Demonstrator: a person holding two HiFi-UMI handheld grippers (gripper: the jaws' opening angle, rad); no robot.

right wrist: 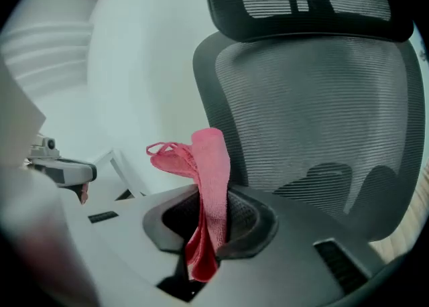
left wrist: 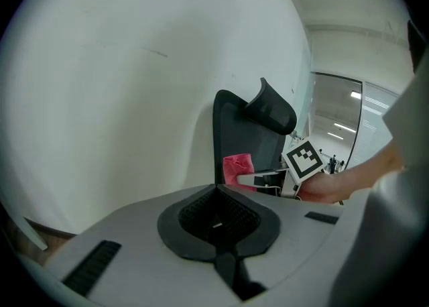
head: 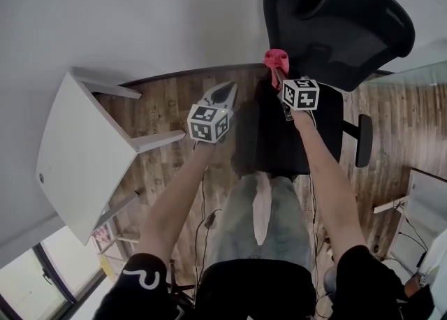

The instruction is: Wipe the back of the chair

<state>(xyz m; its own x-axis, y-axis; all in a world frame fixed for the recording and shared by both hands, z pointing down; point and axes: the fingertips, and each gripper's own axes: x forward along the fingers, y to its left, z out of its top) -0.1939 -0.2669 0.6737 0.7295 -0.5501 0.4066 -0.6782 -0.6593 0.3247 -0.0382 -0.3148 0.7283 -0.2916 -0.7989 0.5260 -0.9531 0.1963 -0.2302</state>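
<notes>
My right gripper [right wrist: 208, 222] clamps cloth [right wrist: 209, 165] near chair back [right wrist: 315, 125], wipe seemingly unstarted; left gripper [left wrist: 216, 217] jaws together, empty; next: press cloth on, sweep

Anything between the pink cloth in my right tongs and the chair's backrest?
Nothing visible: the right tongs clamp the pink cloth, and the mesh backrest stands right ahead with only open air between.

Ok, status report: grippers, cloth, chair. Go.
Right gripper shut on cloth. Left gripper shut, empty. Cloth at chair back edge, contact unclear. Nothing in the way.
</notes>
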